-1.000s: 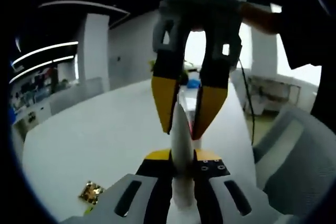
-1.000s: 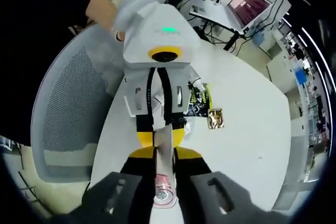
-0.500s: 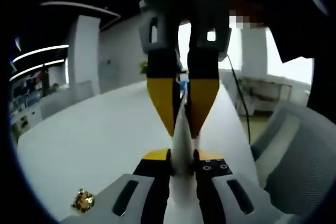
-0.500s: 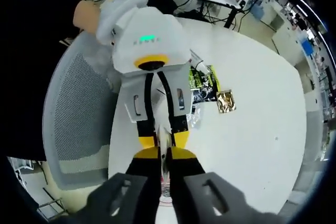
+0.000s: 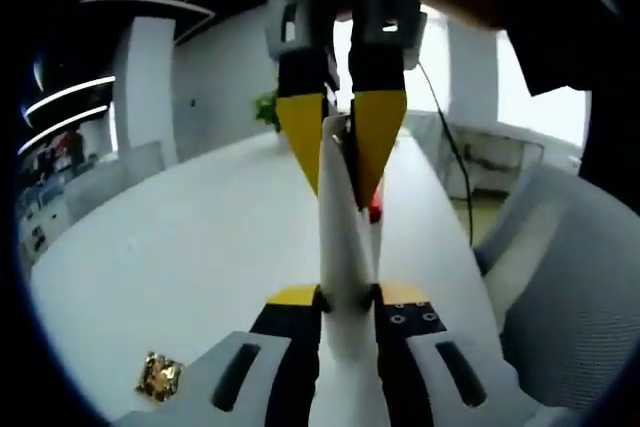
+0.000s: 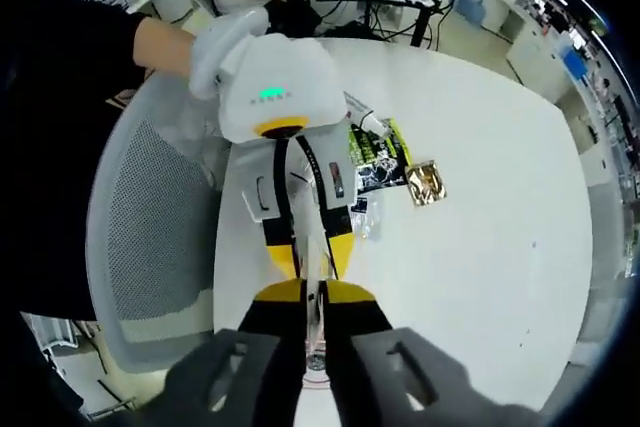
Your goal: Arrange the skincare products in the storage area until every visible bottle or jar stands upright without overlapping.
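We have the white tube (image 5: 345,247) pinched at both ends: our left hand-held gripper (image 5: 345,297) clamps its lower part and the right hand-held gripper (image 5: 340,162) bites its upper end with the yellow tips. In the right gripper view the tube (image 6: 313,302) runs edge-on between the right hand-held gripper (image 6: 312,292) and the left hand-held gripper (image 6: 312,265) facing it.

Over the last second the tube has lengthened in the left gripper view and the far yellow tips have risen up the picture, while the gold sachet (image 5: 159,375) has stayed low beside us. We judge the tube is being tipped toward upright, held above the desk (image 5: 190,247), not yet set down.

Further off on the white desk (image 6: 490,247) lie the gold sachet (image 6: 425,183) and a dark and green packet (image 6: 378,159), close together. A grey mesh chair (image 6: 150,237) stands at the desk's edge. Beyond are white pillars (image 5: 140,97), ceiling light strips, bright windows, and other desks with a laptop.
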Action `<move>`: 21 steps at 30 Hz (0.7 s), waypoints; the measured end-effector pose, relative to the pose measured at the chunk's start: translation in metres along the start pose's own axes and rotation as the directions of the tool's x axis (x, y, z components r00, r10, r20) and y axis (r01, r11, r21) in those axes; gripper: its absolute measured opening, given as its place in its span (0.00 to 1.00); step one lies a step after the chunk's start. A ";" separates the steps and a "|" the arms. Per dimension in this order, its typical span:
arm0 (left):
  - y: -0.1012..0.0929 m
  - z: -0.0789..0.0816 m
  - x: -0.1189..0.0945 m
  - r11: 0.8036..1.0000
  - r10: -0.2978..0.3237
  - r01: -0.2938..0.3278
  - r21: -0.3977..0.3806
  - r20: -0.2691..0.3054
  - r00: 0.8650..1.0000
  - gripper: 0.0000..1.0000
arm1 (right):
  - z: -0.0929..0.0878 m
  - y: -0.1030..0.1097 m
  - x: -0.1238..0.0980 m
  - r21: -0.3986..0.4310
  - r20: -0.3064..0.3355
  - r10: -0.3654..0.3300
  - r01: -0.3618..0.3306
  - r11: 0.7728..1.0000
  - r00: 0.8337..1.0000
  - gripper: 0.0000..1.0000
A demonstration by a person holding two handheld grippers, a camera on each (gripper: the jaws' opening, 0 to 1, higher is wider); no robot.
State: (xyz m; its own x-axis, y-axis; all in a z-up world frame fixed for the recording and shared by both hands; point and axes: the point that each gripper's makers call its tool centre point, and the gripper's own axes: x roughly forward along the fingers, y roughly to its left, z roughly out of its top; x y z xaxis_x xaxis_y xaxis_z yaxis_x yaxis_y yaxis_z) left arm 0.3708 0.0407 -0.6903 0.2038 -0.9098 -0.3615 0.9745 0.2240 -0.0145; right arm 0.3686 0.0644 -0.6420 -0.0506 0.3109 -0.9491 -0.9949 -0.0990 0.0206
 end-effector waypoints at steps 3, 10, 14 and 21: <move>0.001 0.000 0.000 1.000 -0.014 0.014 0.003 -0.004 1.000 0.15 | 0.000 -0.001 0.000 -0.042 -0.008 -0.009 0.009 0.999 1.000 0.07; 0.003 0.001 0.001 0.999 -0.038 0.038 0.019 -0.003 0.999 0.14 | 0.001 -0.006 -0.008 -0.049 0.015 -0.029 0.030 0.998 0.999 0.13; 0.003 0.001 0.002 0.998 -0.059 0.059 0.027 -0.002 0.998 0.14 | 0.004 -0.007 -0.017 -0.032 0.052 -0.037 0.039 0.999 0.998 0.23; 0.002 0.001 0.003 0.996 -0.089 0.089 0.027 0.003 0.996 0.14 | 0.009 -0.011 -0.042 0.021 0.160 -0.064 0.061 0.998 0.985 0.40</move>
State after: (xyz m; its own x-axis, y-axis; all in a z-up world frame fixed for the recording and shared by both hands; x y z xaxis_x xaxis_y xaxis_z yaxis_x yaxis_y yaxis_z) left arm 0.3732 0.0381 -0.6900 0.1164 -0.9272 -0.3560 0.9909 0.1327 -0.0218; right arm 0.3807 0.0610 -0.5995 -0.0006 0.4642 -0.8857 -0.9977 -0.0597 -0.0306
